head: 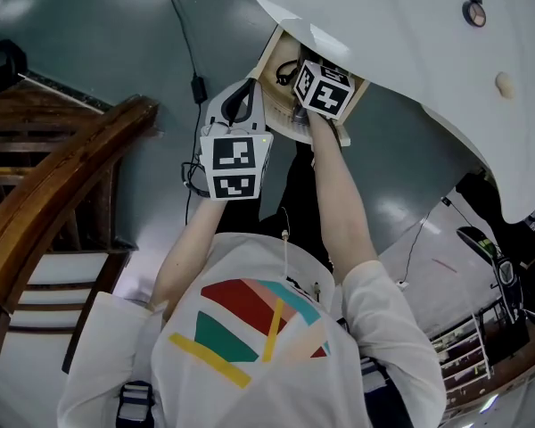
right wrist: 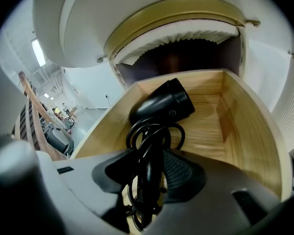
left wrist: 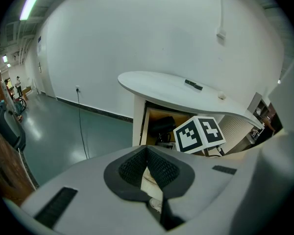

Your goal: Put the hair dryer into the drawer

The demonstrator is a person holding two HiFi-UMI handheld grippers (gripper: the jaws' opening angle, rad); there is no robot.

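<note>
At the drawer (right wrist: pixel 247 141), right gripper (right wrist: pixel 148 177) grips hair dryer (right wrist: pixel 161 106) (cord looped).

White tabletop (head: pixel 401 43); wooden handrail (head: pixel 62 185); grey floor (head: pixel 89 43).

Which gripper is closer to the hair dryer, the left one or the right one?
Right. The right gripper has the hair dryer clamped by its handle between its jaws, inside the drawer. The left gripper is shut, outside the drawer, beside it.
</note>
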